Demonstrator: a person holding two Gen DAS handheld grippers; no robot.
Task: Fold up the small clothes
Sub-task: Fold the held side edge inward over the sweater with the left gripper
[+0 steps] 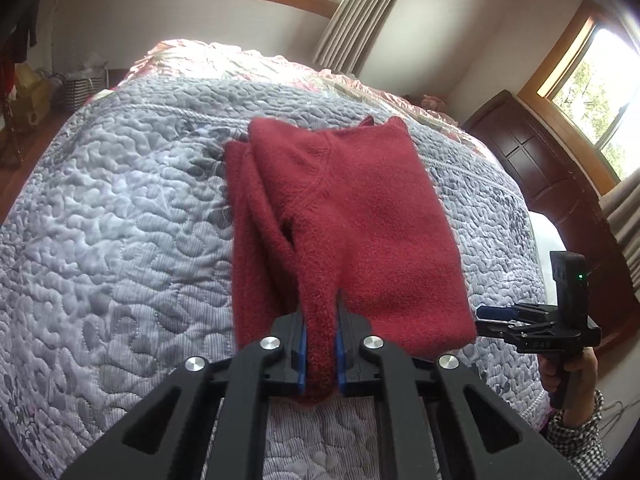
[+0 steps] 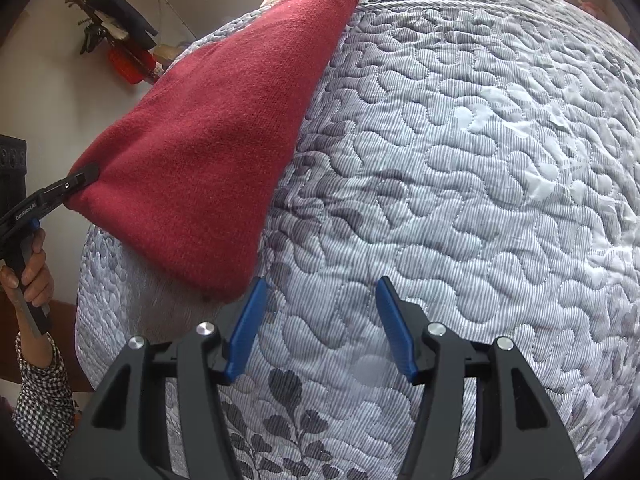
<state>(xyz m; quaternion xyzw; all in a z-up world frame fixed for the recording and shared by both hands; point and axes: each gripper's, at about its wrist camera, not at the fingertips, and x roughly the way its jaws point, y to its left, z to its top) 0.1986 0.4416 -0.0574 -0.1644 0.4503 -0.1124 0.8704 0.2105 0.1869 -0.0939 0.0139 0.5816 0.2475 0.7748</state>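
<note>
Quilted grey bedding covers the bed (image 1: 120, 208) that fills the left wrist view, with curtained windows and a dark wooden cabinet (image 1: 532, 160) behind. On it lies a red fleece sweater (image 1: 360, 208), already doubled lengthwise with a sleeve tucked in along its left side, so the fold looks partly done; a crosswise fold likely remains. The left gripper (image 1: 320, 356) has its jaws closed tight on the sweater's near hem, a bunched ridge of fleece squeezed between the blue pads. The right gripper (image 1: 504, 320) sits off the hem's right corner, clear of the cloth.

From the right wrist view, the sweater's near edge is lifted off the quilt at the corner where the left gripper pinches it. The right gripper's own jaws stand wide apart and hold nothing, the sweater's lower corner just beside the left blue pad (image 2: 246, 328).
</note>
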